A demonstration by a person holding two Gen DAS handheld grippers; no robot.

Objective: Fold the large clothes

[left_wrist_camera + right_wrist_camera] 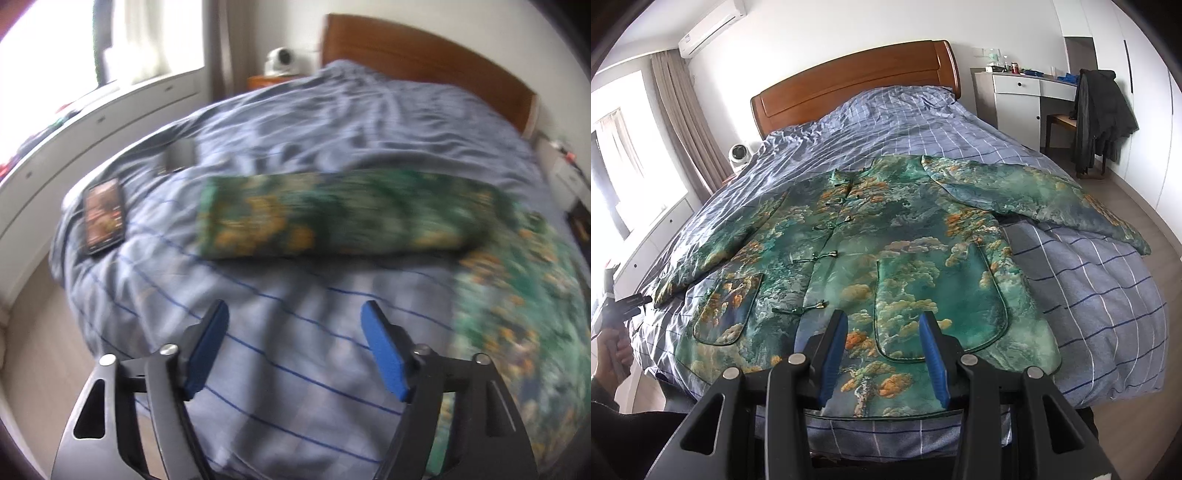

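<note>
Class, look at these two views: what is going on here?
A person with a hand-held gripper in each hand is set to fold a green patterned jacket spread front-up on a bed with a blue checked cover. The left hand-held gripper hangs open over bare cover beside one sleeve. The right hand-held gripper is open above the hem, gripping nothing. No fold has been made yet.
</note>
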